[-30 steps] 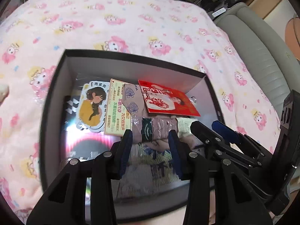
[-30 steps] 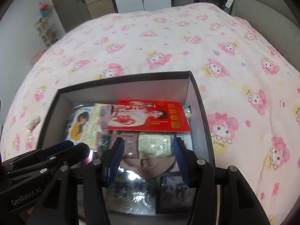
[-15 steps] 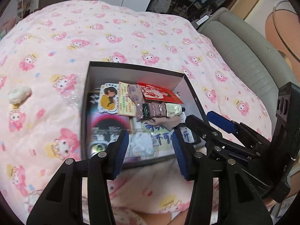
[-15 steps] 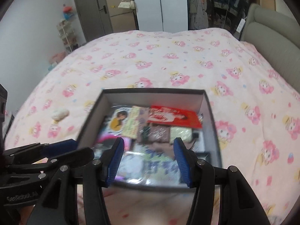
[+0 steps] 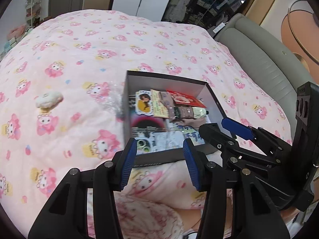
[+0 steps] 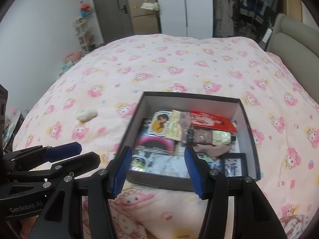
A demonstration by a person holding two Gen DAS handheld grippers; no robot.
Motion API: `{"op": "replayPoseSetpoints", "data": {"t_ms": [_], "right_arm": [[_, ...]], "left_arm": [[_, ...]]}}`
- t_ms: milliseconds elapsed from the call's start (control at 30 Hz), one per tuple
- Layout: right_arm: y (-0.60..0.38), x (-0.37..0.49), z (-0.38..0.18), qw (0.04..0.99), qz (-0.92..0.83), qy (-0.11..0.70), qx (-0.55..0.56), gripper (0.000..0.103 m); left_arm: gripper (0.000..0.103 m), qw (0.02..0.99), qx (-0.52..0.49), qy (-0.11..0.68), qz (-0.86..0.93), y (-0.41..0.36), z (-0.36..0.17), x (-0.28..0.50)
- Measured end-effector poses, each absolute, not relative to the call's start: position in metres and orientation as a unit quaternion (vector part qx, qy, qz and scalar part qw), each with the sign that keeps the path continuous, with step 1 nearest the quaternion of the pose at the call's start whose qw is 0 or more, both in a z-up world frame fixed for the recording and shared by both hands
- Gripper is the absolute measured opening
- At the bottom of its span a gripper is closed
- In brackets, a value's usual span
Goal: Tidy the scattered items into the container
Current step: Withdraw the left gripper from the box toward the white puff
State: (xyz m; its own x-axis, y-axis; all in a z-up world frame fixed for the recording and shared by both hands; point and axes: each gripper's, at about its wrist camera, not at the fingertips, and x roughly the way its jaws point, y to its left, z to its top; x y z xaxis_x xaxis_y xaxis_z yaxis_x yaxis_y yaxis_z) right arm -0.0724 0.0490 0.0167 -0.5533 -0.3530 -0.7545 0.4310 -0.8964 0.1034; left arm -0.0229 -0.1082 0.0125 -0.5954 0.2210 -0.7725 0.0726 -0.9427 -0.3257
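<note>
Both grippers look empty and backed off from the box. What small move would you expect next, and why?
Probably the left gripper swings left toward the small white plush item, which lies on the pink bedspread outside the dark box. Both it and the right gripper are open and hold nothing, and the left one is nearer that side.

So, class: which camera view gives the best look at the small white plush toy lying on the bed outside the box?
The left wrist view: the white plush toy appears larger and unobstructed, left of the box. In the right wrist view it is smaller and blurrier.
</note>
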Motion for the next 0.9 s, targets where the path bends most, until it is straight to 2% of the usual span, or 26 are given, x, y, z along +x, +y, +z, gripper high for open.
{"op": "replayPoseSetpoints", "data": {"t_ms": [900], "right_arm": [[-0.072, -0.06, -0.012, 0.272, -0.85, 0.089, 0.443, 0.051]], "left_arm": [[0.05, -0.017, -0.432, -0.222, 0.874, -0.228, -0.025, 0.014]]}}
